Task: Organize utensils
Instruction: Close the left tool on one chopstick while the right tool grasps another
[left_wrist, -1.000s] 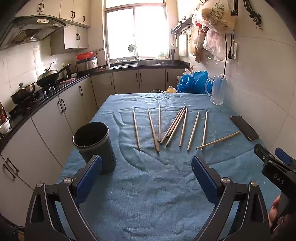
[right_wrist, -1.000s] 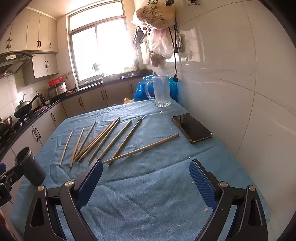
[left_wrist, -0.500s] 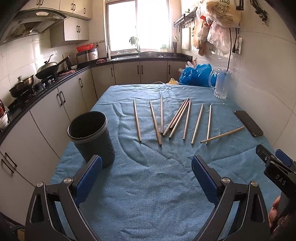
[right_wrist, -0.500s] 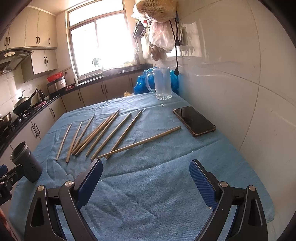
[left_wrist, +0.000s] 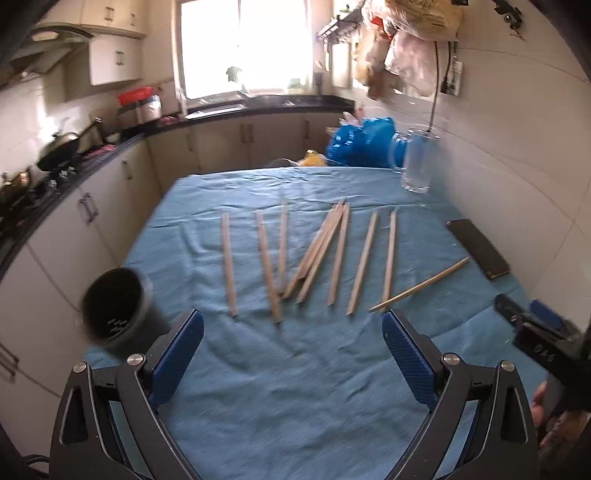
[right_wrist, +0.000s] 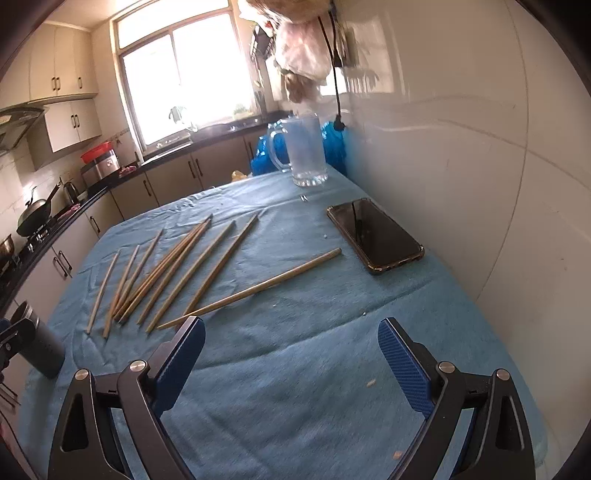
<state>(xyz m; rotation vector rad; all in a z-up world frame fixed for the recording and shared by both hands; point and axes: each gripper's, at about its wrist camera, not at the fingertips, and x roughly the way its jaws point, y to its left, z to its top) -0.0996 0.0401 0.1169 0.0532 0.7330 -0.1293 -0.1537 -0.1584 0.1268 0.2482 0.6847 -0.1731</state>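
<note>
Several wooden chopsticks (left_wrist: 317, 254) lie in a loose fan on the blue tablecloth (left_wrist: 295, 387), also seen in the right wrist view as chopsticks (right_wrist: 177, 266). One chopstick (right_wrist: 255, 288) lies slanted apart, nearest the phone. A dark round utensil holder (left_wrist: 114, 310) stands upright at the table's left edge; holder (right_wrist: 37, 343) shows at far left. My left gripper (left_wrist: 291, 354) is open and empty, short of the chopstick tips. My right gripper (right_wrist: 291, 354) is open and empty, just before the slanted chopstick's near end.
A black phone (right_wrist: 373, 234) lies near the right wall. A glass mug (right_wrist: 303, 151) and a blue bag (left_wrist: 362, 142) stand at the far end. The tiled wall borders the table's right side. Kitchen cabinets and a stove run along the left.
Both grippers have moved forward toward the chopsticks, which now appear nearer. The holder has slid toward the left edge of the left wrist view. Both stay open.
</note>
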